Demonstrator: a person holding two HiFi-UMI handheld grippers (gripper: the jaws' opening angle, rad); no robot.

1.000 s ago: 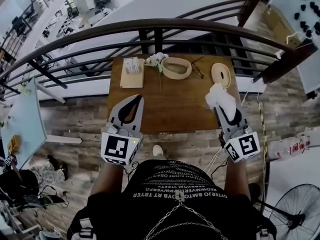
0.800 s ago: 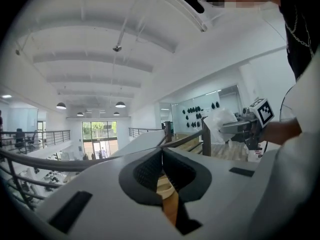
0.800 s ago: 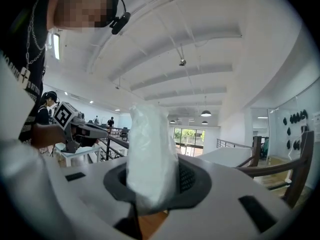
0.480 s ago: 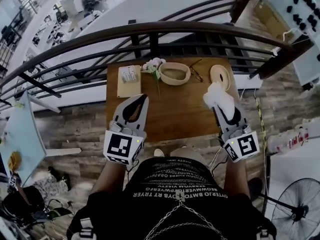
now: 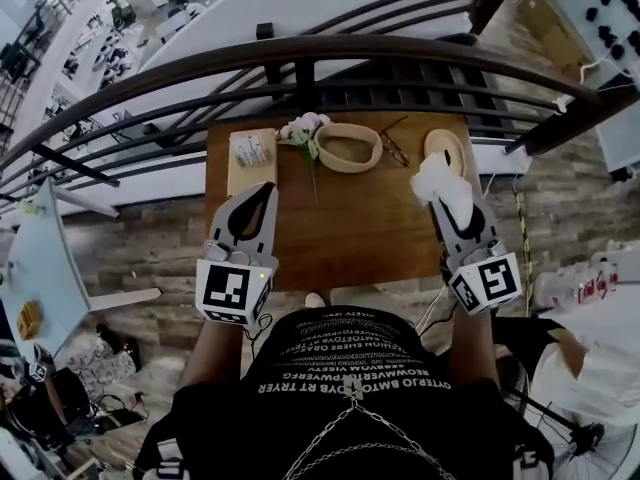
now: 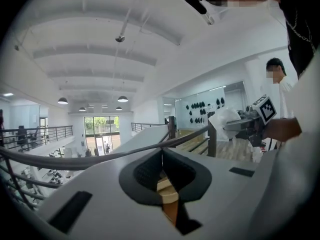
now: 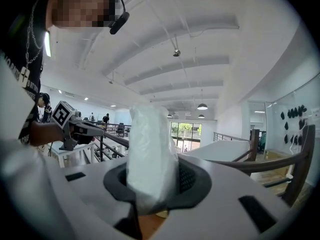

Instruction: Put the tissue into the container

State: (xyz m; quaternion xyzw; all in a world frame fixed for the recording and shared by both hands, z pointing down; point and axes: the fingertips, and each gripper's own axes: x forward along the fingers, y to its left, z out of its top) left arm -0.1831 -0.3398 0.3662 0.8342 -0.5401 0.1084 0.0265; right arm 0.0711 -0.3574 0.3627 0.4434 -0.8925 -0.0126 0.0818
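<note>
My right gripper (image 5: 441,194) is shut on a white plastic-wrapped tissue pack (image 5: 440,180), held above the right side of the wooden table (image 5: 350,228). In the right gripper view the tissue (image 7: 150,154) stands upright between the jaws, filling the gap. The beige oval container (image 5: 348,146) sits open at the table's far middle, and its round lid (image 5: 444,149) lies at the far right, just beyond the tissue. My left gripper (image 5: 266,190) hovers over the table's left front, jaws shut with nothing in them; its tips meet in the left gripper view (image 6: 161,151).
A flat tissue box (image 5: 251,152) lies at the table's far left, with a white flower (image 5: 302,128) next to the container and a pair of glasses (image 5: 391,146) to its right. A dark curved railing (image 5: 320,53) runs behind the table. A fan stands on the floor at lower right.
The right gripper has edged the tissue slightly forward, toward the lid. The left gripper has barely moved. The head view has shifted a little.
</note>
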